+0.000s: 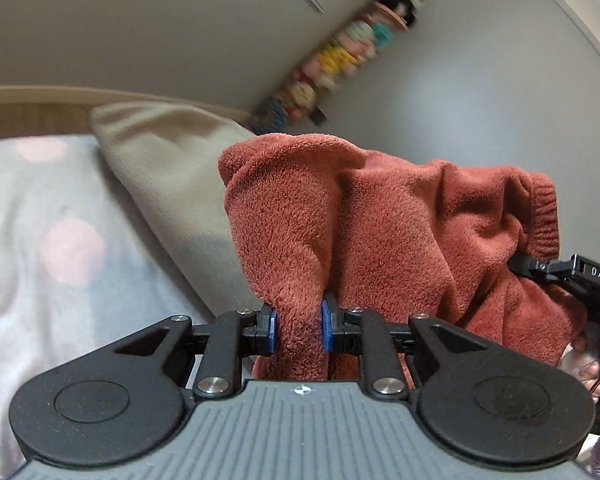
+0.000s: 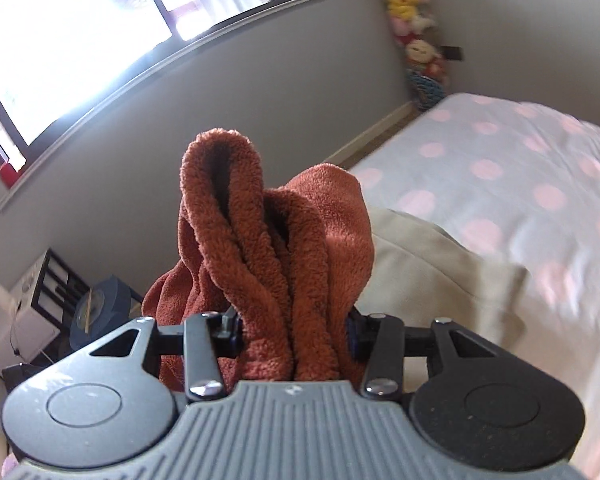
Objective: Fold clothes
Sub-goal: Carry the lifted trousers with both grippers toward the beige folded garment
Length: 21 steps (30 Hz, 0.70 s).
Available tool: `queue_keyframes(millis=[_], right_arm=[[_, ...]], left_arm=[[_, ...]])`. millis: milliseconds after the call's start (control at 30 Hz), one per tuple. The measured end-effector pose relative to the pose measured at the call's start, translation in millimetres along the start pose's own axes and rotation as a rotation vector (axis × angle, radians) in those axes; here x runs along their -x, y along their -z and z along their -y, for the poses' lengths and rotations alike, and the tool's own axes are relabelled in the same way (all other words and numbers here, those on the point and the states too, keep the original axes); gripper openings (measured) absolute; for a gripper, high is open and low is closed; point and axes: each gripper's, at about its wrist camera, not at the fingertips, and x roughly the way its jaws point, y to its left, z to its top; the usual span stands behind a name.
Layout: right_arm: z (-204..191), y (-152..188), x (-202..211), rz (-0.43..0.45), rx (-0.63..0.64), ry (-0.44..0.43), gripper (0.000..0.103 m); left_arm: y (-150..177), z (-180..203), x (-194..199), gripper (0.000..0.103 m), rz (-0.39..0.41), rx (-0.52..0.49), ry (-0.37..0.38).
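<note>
I had the rust-red fleece garment [image 1: 380,216] lifted clear of the bed, caught at two places so that it hung between my hands rather than lying in a heap. My left fingers [image 1: 298,330] were closed on a narrow gathered fold of the fleece, the blue pads pressing it from both sides; I had taken only that thin pinch, I think, because it was an edge I wanted to control, not the bulk. My right fingers [image 2: 292,336] stood wider but were just as full: several thick rolls of the same fleece were bunched between them and rose above the tips in soft loops, so the wider stance came from the wad of cloth, not from any letting go. In the left view the right gripper showed at the far edge of the garment, beside its ribbed cuff or hem [image 1: 542,216], with part of the hand that carried it below. Holding it up like this would let the weight pull out the creases and show me which side was which before I laid it down. Under and behind it lay the pale grey bed cover with pink dots [image 2: 500,168] and a beige plush pillow [image 1: 168,168], and that open stretch of cover looked to me the likely place to spread the garment flat for its first fold.
</note>
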Motion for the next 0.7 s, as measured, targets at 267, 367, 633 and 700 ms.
queue_keyframes(millis=[267, 367, 633, 700], right_arm=[[-36, -66, -68, -0.007, 0.184, -0.041, 0.048], [-39, -81, -87, 0.007, 0.252, -0.048, 0.048], [-39, -113, -129, 0.028, 0.361, -0.071, 0.048], [-33, -119, -147, 0.015, 0.38, -0.076, 0.048]], left_arm=[[-35, 3, -26, 0.018, 0.132, 0.073, -0.115], [-41, 6, -37, 0.018, 0.192, 0.111, -0.155], [-62, 1, -62, 0.018, 0.295, 0.124, -0.19], [-54, -4, -62, 0.018, 0.29, 0.103, -0.199]])
